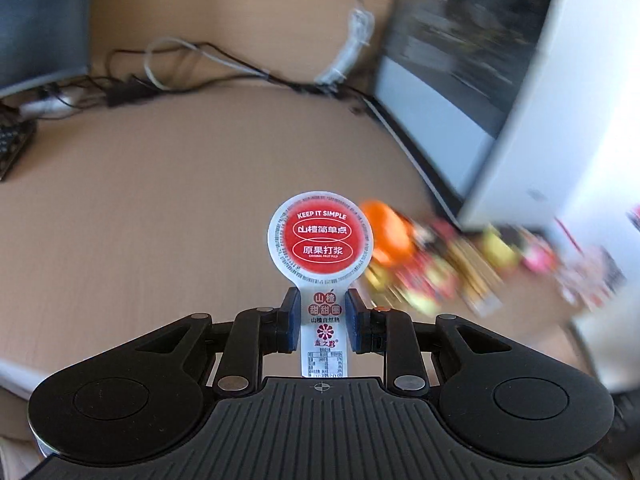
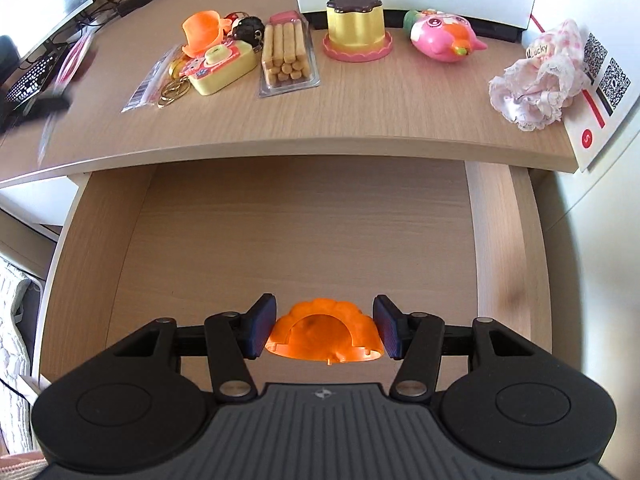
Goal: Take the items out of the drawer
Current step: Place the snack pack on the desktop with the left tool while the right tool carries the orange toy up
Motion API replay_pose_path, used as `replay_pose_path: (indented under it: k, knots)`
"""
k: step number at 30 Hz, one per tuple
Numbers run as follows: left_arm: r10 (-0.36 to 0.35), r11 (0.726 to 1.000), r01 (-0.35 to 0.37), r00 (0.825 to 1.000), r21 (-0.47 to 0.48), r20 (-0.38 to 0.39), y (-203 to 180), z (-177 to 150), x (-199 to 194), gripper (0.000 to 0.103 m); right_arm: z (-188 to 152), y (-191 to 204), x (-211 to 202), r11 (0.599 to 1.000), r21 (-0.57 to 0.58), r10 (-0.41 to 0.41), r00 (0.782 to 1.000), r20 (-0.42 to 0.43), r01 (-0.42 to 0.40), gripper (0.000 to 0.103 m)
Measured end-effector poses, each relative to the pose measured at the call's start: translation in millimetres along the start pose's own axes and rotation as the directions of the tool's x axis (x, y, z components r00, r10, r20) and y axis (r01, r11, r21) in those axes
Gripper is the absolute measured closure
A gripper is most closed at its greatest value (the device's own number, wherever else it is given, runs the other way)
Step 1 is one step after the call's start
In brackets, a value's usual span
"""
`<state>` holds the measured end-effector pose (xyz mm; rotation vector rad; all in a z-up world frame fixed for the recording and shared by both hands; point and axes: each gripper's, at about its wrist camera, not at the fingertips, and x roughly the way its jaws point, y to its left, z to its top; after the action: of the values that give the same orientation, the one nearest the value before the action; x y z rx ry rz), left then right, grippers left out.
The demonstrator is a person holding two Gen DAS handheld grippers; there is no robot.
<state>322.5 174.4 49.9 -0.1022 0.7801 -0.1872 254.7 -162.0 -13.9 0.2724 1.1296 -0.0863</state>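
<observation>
Left wrist view: the left gripper (image 1: 323, 320) clamps the narrow stem of a white lollipop-shaped snack packet (image 1: 321, 240), whose round red label faces the camera above the wooden desk (image 1: 160, 220). To the right lie blurred colourful items, an orange one (image 1: 390, 234) nearest the packet, beside a white box (image 1: 560, 112). Tangled cables (image 1: 200, 72) run along the far edge.

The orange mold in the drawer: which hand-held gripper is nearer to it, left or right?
Right. The right hand-held gripper has the orange mold between its fingers in the drawer. The left hand-held gripper holds a lollipop-shaped snack packet above the desk.
</observation>
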Motion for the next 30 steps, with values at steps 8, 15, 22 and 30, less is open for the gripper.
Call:
replay_pose_path:
  k: [8,15,22,30]
  knots:
    - [0.08,0.997,-0.08,0.996,0.009,-0.027,6,3,58,0.076,0,-7,-6,1.0,0.01,-0.012,1.0,0.016,0.012,0.049]
    - [0.094,0.995,-0.094,0.995,0.019,-0.014,8,-5,55,0.076,1,-19,-2,0.999,0.038,-0.014,1.0,0.001,0.014,0.049]
    - [0.068,0.998,-0.067,0.995,-0.012,0.072,3,-4,19,0.077,4,-18,-14,0.999,0.037,0.0,0.998,0.058,-0.003,0.049]
    - [-0.019,0.997,0.024,0.997,-0.072,0.071,-10,-30,-19,0.077,28,-18,-45,1.0,0.012,-0.027,0.97,0.241,0.025,0.049]
